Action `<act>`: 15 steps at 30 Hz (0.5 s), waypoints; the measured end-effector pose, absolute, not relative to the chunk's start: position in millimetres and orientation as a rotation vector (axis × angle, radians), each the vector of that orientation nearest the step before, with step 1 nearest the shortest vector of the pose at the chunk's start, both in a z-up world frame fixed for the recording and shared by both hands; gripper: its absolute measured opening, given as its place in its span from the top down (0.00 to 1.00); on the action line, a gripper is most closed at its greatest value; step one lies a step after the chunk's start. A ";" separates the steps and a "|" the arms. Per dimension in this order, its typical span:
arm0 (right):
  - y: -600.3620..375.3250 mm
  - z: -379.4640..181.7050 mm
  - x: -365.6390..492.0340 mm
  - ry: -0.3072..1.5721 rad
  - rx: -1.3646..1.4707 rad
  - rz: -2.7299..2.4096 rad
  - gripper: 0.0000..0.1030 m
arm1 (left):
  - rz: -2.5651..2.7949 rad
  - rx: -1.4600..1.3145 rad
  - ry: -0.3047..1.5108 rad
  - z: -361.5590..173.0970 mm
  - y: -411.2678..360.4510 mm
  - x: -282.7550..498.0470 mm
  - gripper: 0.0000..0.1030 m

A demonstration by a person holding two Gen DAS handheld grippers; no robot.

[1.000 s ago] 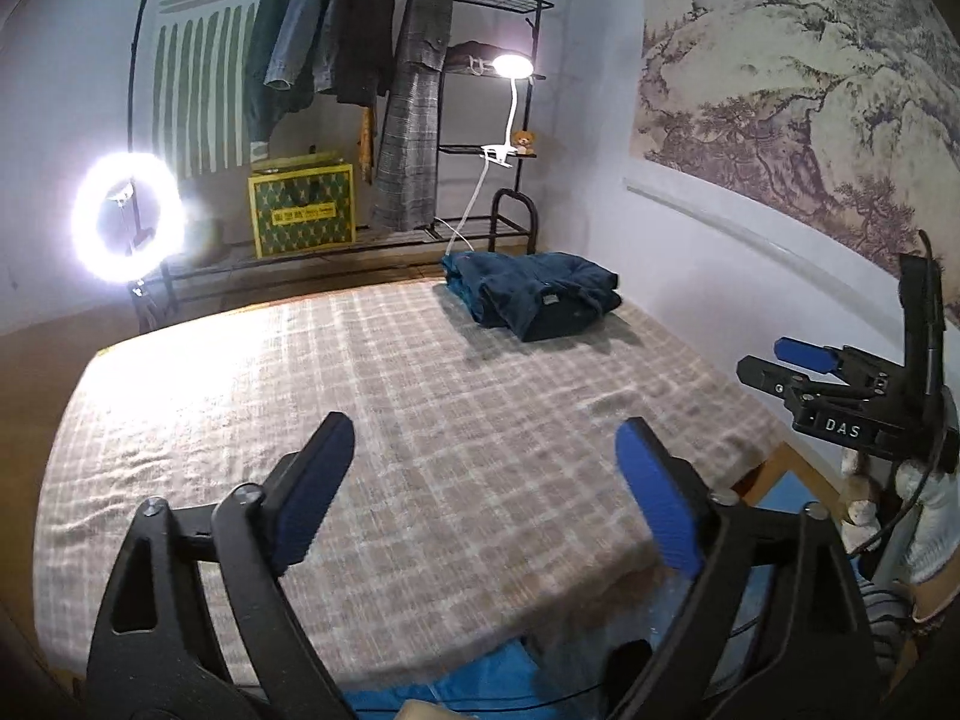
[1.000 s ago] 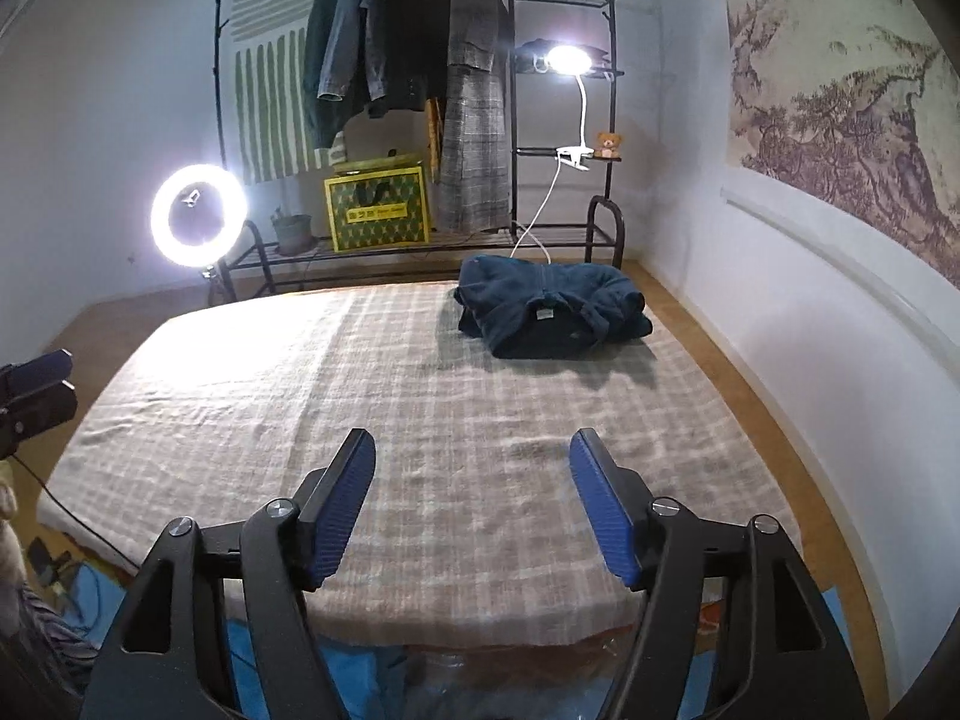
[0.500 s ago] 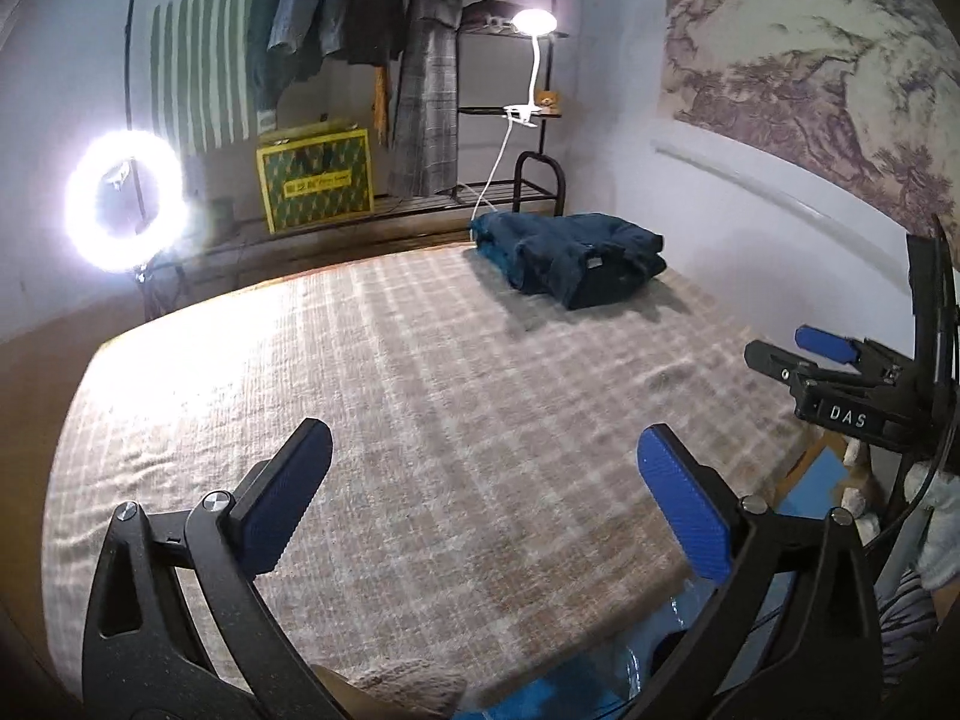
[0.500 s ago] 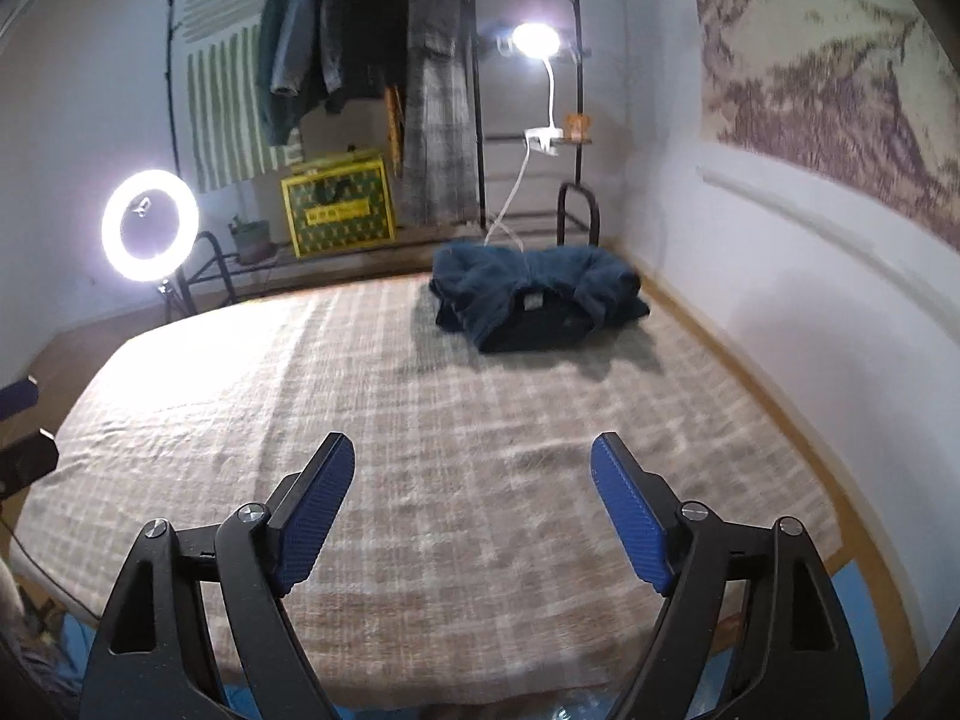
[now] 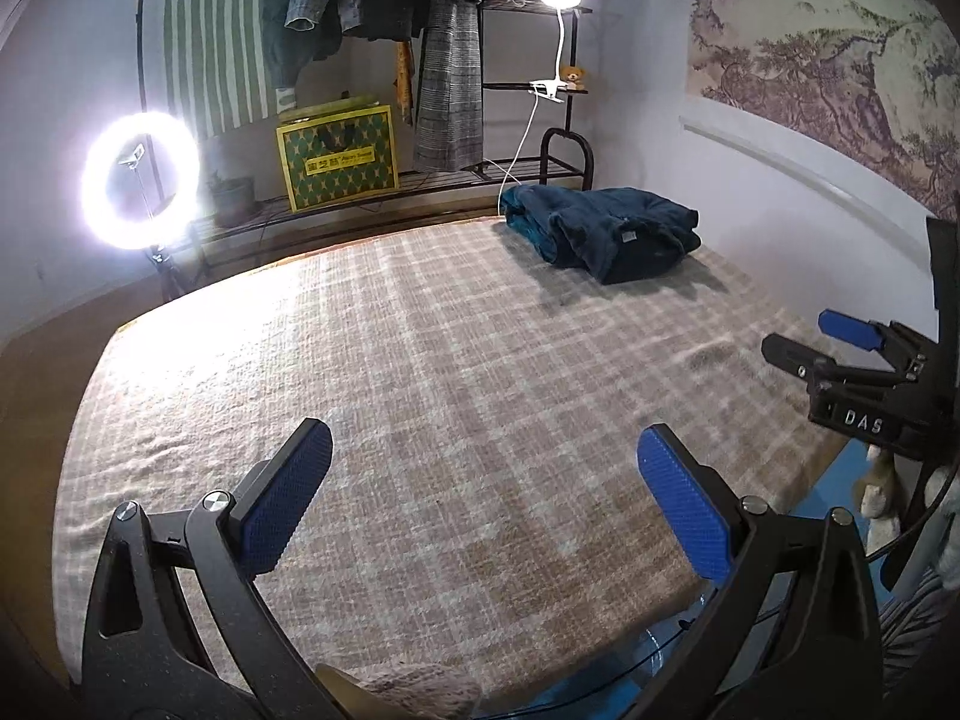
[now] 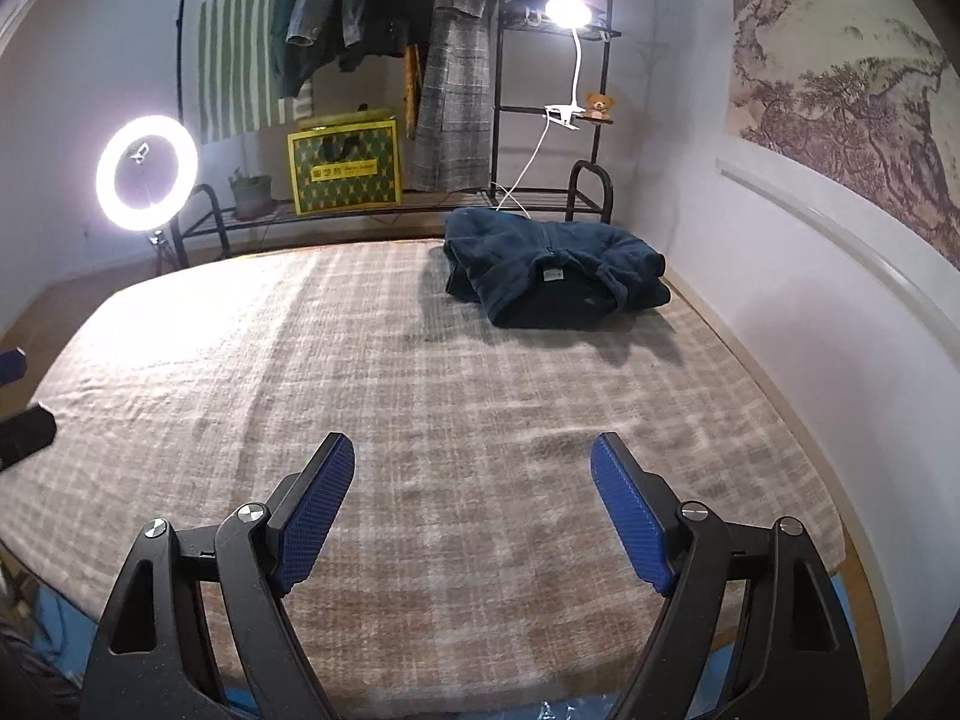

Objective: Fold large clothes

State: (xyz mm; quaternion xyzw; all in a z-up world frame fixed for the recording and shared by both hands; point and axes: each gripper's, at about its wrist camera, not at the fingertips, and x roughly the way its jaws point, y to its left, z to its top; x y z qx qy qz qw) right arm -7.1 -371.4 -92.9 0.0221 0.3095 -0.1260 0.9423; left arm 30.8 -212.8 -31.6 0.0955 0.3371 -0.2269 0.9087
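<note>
A dark blue fleece garment point(image 5: 606, 228) lies folded in a thick bundle at the far right of the bed; it also shows in the right wrist view point(image 6: 552, 276). The bed is covered by a beige checked blanket point(image 5: 456, 372). My left gripper point(image 5: 480, 474) is open and empty above the near part of the bed. My right gripper point(image 6: 474, 492) is open and empty over the near edge; it also shows from the side in the left wrist view point(image 5: 852, 348). Both are far from the garment.
A clothes rack point(image 6: 384, 18) with hanging coats, a yellow-green bag point(image 6: 343, 167), a ring light point(image 6: 147, 173) and a clip lamp point(image 6: 567, 12) stand behind the bed. A white wall point(image 6: 798, 300) runs along the right. Blue floor covering point(image 5: 840, 474) lies by the bed.
Both grippers have moved forward over the bed, so the folded garment appears nearer. Both stay open and empty.
</note>
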 end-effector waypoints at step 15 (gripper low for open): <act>-370.7 -92.9 -6.8 0.639 0.043 -0.257 0.21 | -0.457 0.182 0.669 -24.8 -207.7 22.3 0.00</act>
